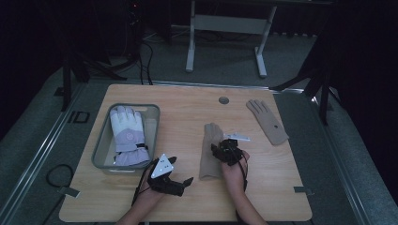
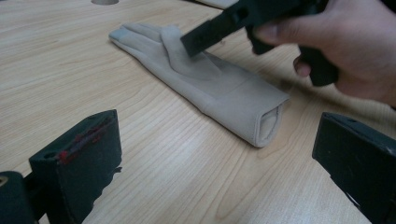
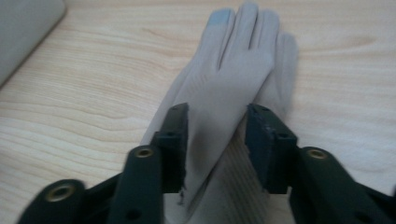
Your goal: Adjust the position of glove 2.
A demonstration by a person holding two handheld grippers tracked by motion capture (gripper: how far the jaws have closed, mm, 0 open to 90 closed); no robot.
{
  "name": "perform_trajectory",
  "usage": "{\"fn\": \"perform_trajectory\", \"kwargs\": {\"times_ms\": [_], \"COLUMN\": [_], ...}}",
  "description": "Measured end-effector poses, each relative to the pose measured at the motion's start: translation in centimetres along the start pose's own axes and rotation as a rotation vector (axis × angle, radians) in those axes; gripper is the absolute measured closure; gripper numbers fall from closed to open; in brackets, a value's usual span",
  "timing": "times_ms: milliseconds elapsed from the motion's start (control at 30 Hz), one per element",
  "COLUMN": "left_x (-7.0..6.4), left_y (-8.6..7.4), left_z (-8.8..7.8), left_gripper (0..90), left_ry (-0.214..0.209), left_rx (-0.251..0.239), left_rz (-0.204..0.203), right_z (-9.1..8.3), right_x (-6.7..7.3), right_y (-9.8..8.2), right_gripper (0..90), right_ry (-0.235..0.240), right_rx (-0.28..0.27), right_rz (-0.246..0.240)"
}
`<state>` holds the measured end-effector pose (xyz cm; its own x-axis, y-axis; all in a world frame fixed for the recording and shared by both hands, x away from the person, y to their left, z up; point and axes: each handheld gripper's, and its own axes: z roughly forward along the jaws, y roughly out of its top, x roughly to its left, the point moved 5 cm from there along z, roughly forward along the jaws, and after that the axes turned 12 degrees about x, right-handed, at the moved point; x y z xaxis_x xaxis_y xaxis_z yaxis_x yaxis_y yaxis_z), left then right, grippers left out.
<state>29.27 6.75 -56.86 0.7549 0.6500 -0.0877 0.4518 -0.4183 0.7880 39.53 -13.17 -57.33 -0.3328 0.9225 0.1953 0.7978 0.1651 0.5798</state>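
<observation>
We count two beige gloves and one white-and-lilac ski glove [image 1: 127,136] in the grey bin [image 1: 101,149]. The nearer beige glove [image 1: 211,151], flat mid-table, lies between our right gripper [image 3: 215,140]'s parted jaws; our left gripper [image 2: 215,163] gapes empty.

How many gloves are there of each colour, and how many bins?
Beige gloves: 2 (one near the person, one far right)
White and lilac ski gloves: 1
Grey bins: 1
Total: 4
</observation>
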Motion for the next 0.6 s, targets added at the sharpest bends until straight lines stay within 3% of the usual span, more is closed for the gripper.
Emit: {"fn": "perform_trajectory", "kwargs": {"times_ms": [167, 333, 467, 600], "left_x": [0.0, -0.1, -0.1, 0.0], "left_y": [0.0, 0.0, 0.0, 0.0], "left_z": [0.0, 0.0, 0.0, 0.0], "left_gripper": [1.5, 1.5, 1.6, 1.5], "left_ry": [-0.004, -0.008, -0.010, -0.009], "left_rx": [0.001, -0.003, -0.006, -0.008], "left_rz": [0.000, 0.004, 0.001, 0.001], "right_z": [-1.3, -2.6, -4.5, -6.1], "right_x": [-0.9, -2.3, -4.8, -7.9], "right_y": [0.8, 1.5, 2.4, 3.1], "right_gripper": [47.5, 51.8, 53.3, 53.6], "right_ry": [0.020, 0.003, 0.007, -0.056], "right_rx": [0.012, -0.018, -0.067, -0.111], "right_rz": [-0.043, -0.088, -0.139, -0.176]}}
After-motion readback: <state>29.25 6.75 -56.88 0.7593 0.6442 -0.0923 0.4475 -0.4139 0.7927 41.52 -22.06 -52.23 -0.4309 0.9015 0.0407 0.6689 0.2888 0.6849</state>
